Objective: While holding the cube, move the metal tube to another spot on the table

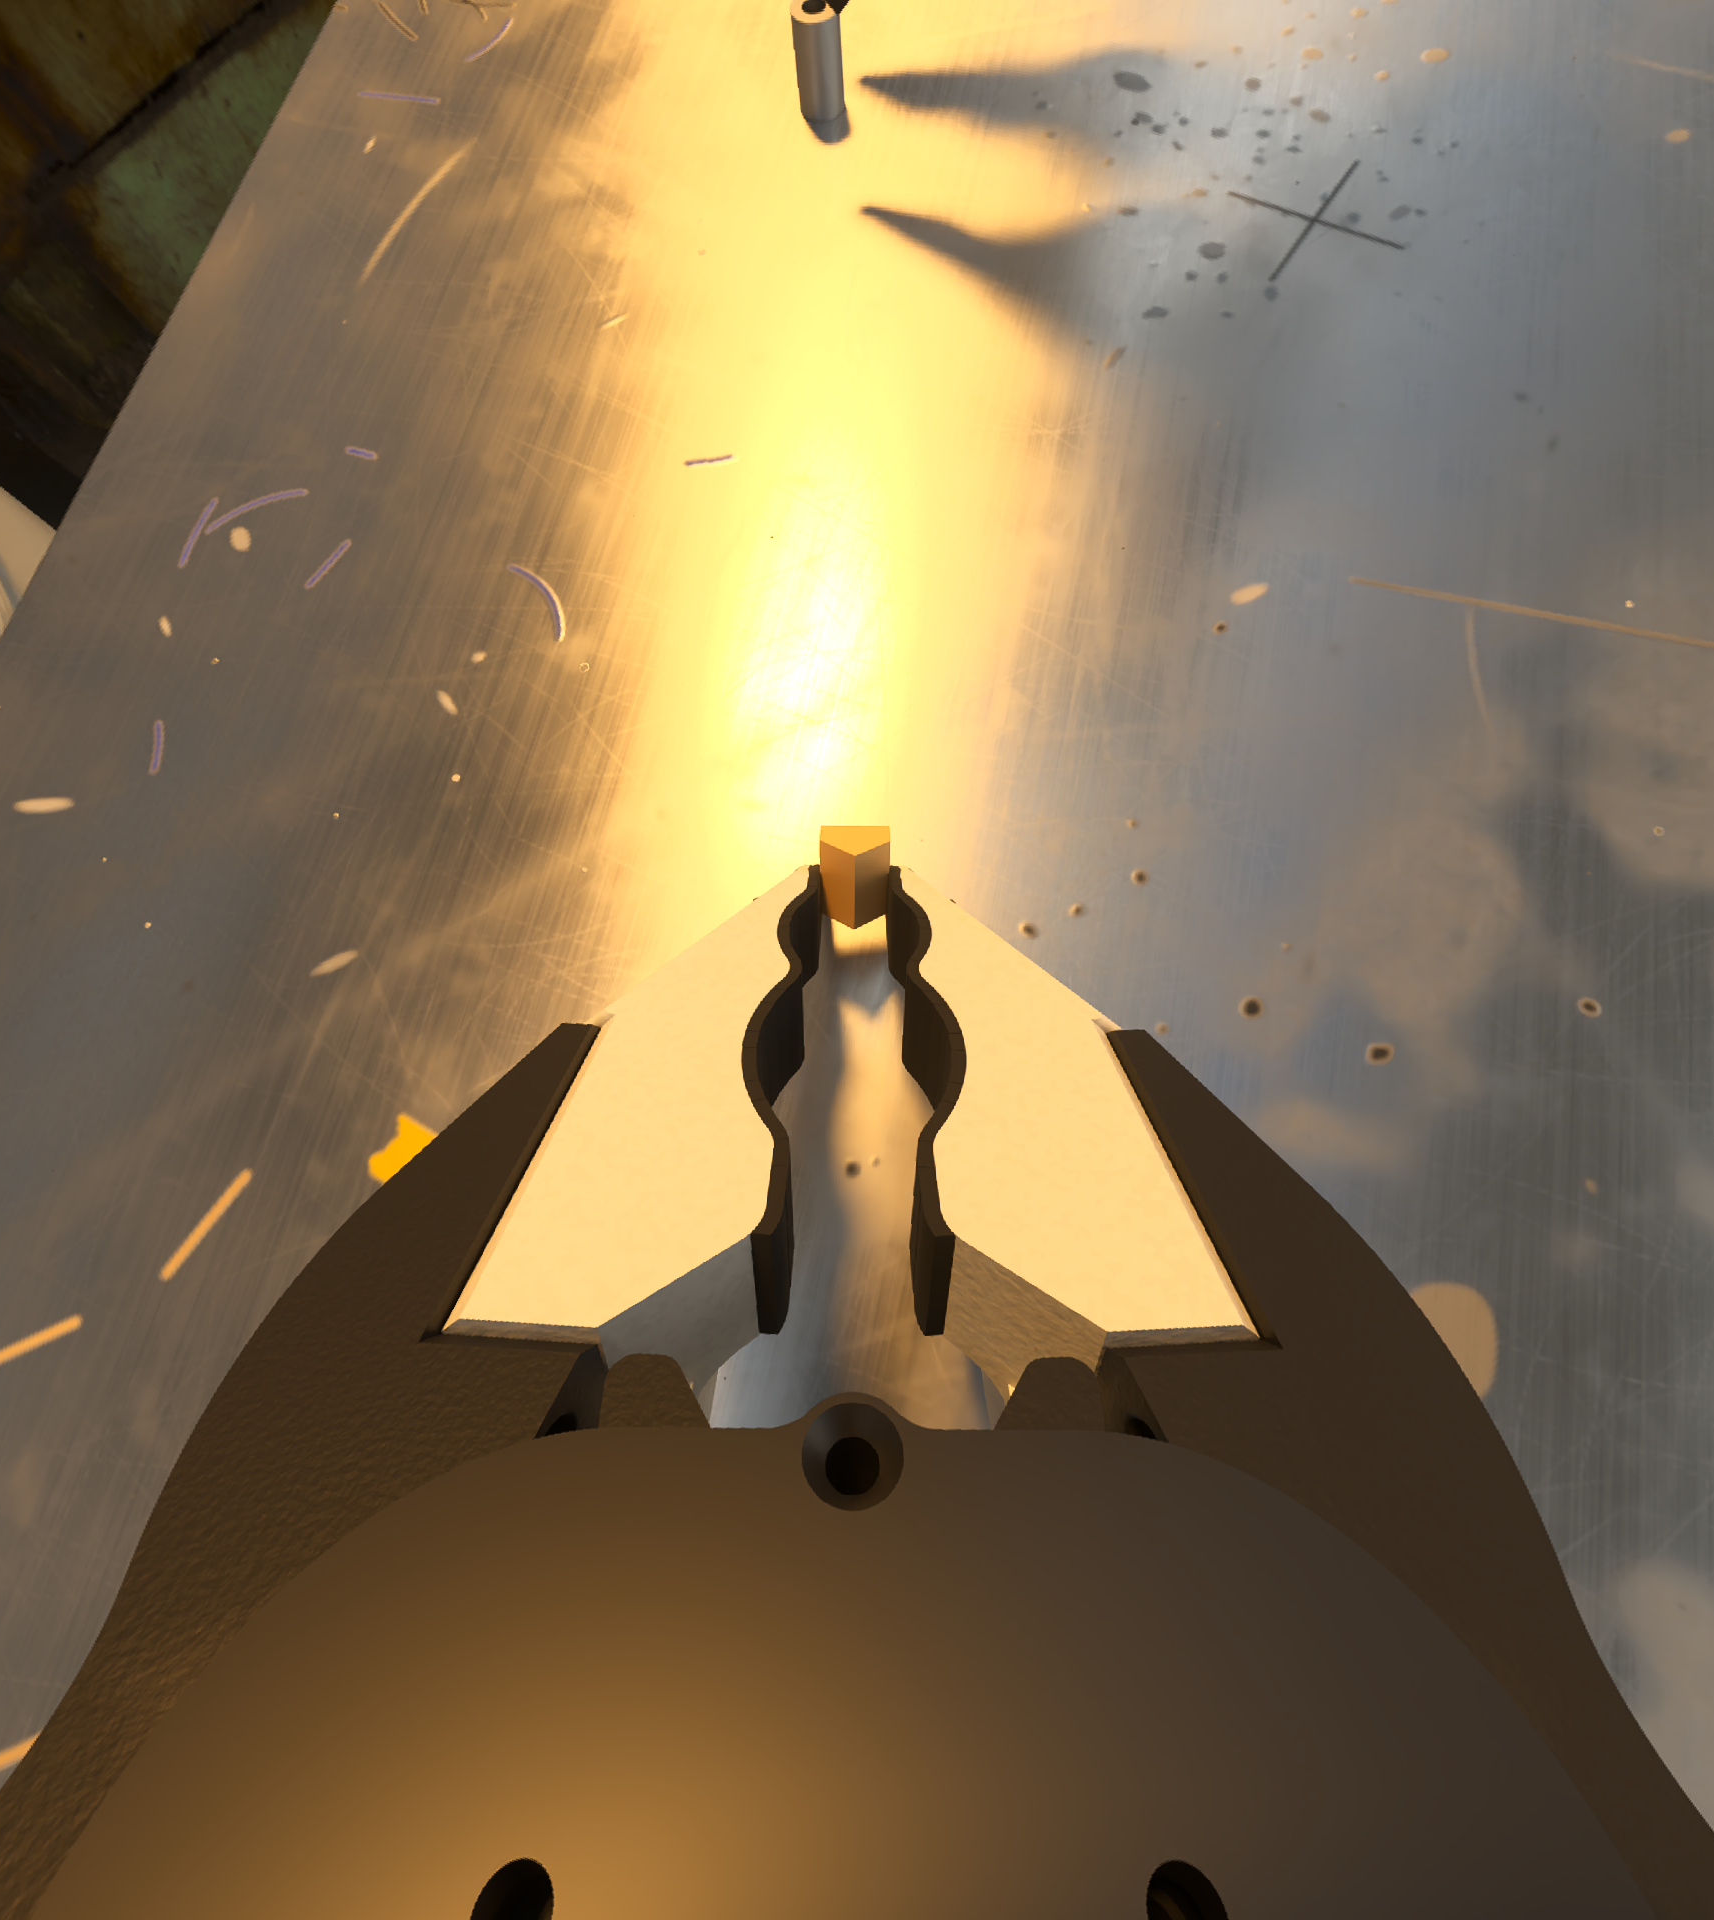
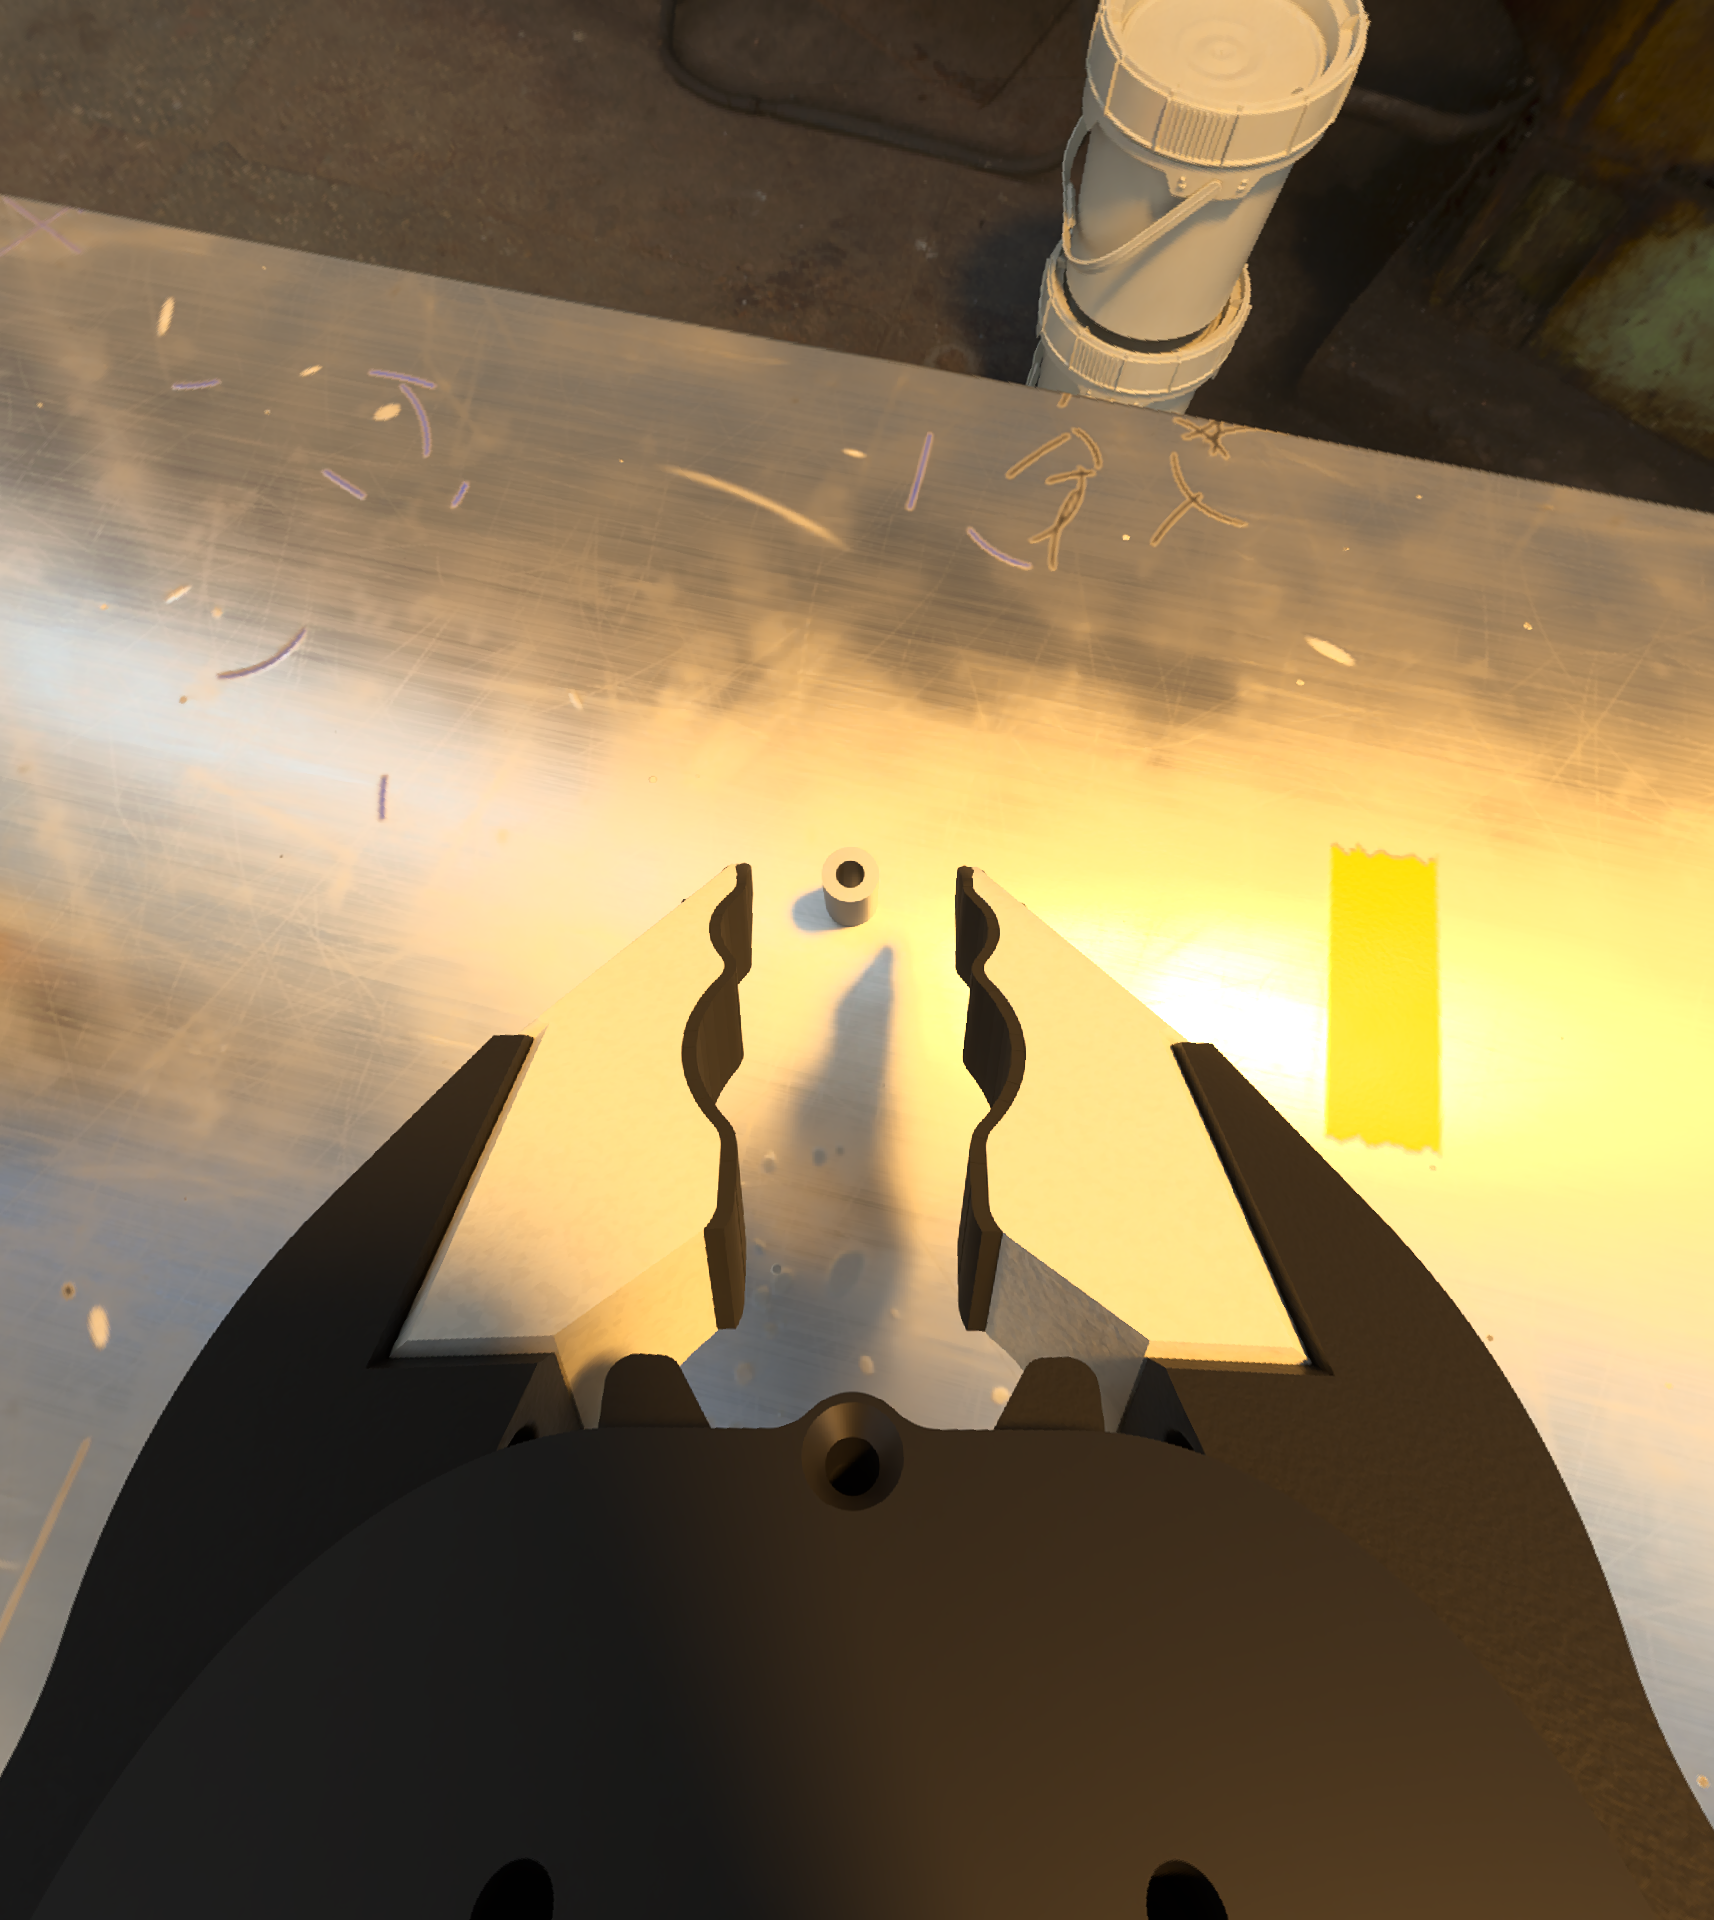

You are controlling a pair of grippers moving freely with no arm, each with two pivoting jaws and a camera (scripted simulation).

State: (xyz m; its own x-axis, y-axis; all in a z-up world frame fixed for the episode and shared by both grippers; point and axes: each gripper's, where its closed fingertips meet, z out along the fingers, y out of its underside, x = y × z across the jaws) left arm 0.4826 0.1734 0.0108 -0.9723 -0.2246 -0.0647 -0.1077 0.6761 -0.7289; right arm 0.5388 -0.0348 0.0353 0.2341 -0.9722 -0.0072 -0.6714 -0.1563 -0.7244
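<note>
Orange cube (image 1: 854, 875) sits pinched at the left gripper (image 1: 854, 883) tips, kept off the table (image 1: 1248, 727). Right gripper (image 2: 853, 883) hangs wide open, empty, over the upright tube (image 2: 849, 885), seemingly lining up a grasp.

Table (image 2: 313, 987): brushed metal, scratched, speckled, warm glare across middle. Metal tube (image 2: 849, 886) stood upright on it, level with my right fingertips, touching neither. Yellow tape strip (image 2: 1383, 997) lay flat, well right of tube. Thin scratched cross (image 1: 1315, 220) marked surface.
</note>
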